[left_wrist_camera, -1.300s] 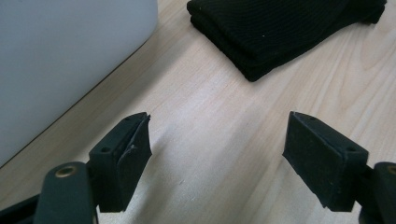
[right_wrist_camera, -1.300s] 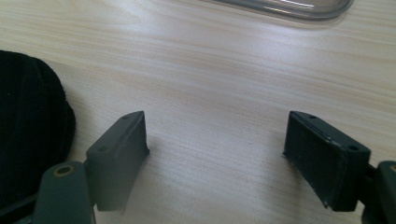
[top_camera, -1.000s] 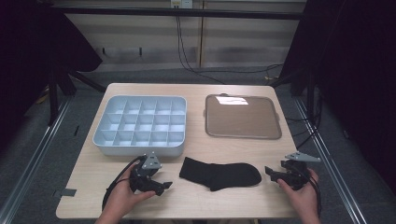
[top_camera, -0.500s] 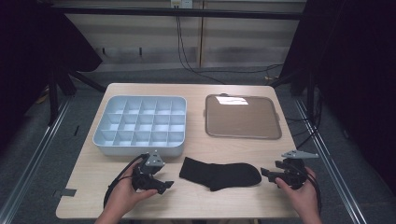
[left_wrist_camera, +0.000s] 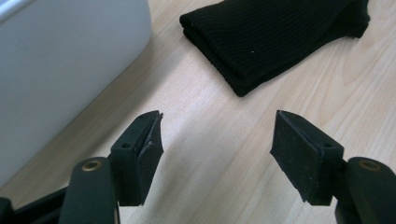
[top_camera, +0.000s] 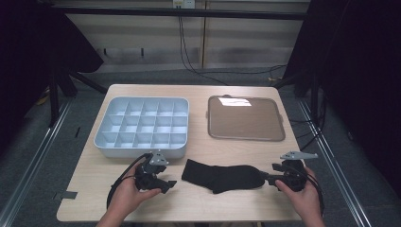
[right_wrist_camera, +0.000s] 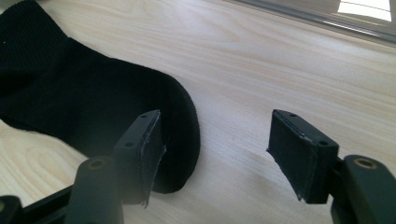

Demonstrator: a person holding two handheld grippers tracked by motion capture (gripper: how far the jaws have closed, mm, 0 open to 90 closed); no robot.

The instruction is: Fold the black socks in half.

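On the near half of the pale wooden table (top_camera: 198, 94) a black sock (top_camera: 222, 177) lies flat and lengthwise between the two hands, an end toward each, which suits a pick-up from both ends at once. The left gripper (top_camera: 171, 183) sits just short of the cuff end, its jaws apart with only bare wood between them, and they have just been closing. The right gripper (top_camera: 265, 178) stands at the rounded toe, jaws likewise apart and just been narrowing, one jaw over the fabric without clamping it. Behind stand a grey compartment tray (top_camera: 142, 127) and a brown serving tray (top_camera: 246, 118); dark curtains and cables ring the table.
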